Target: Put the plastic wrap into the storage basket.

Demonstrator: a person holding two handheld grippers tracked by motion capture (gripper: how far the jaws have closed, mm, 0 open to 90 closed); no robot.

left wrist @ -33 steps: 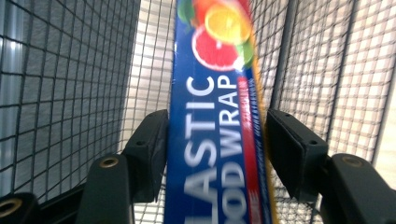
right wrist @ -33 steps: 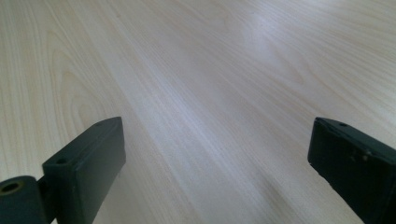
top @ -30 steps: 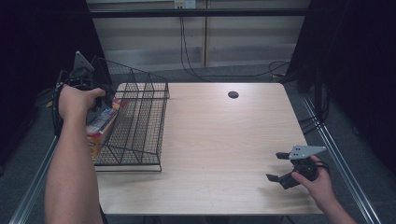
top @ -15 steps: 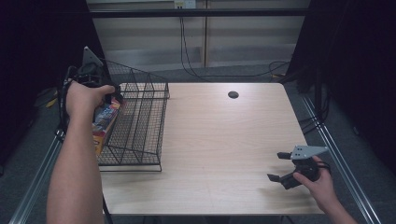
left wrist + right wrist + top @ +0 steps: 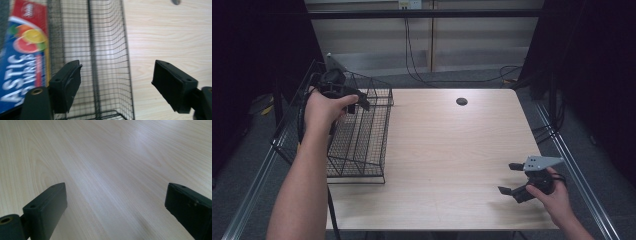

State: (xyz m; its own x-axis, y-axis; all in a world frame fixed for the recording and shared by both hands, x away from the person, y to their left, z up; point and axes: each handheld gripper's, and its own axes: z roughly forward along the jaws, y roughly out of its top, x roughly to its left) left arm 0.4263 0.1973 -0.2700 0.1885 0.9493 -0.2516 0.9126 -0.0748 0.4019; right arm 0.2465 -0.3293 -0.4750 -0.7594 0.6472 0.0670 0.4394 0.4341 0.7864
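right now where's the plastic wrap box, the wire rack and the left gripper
plastic wrap box [image 5: 23,57], left gripper view, on its printed blue and red face.
wire rack [image 5: 362,135], high view, on its mesh floor.
left gripper [image 5: 116,85], left gripper view, midway between its open jaws.

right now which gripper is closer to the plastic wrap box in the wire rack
Left. The left gripper is above the wire rack, beside the plastic wrap box. The right gripper is at the table's opposite near corner.
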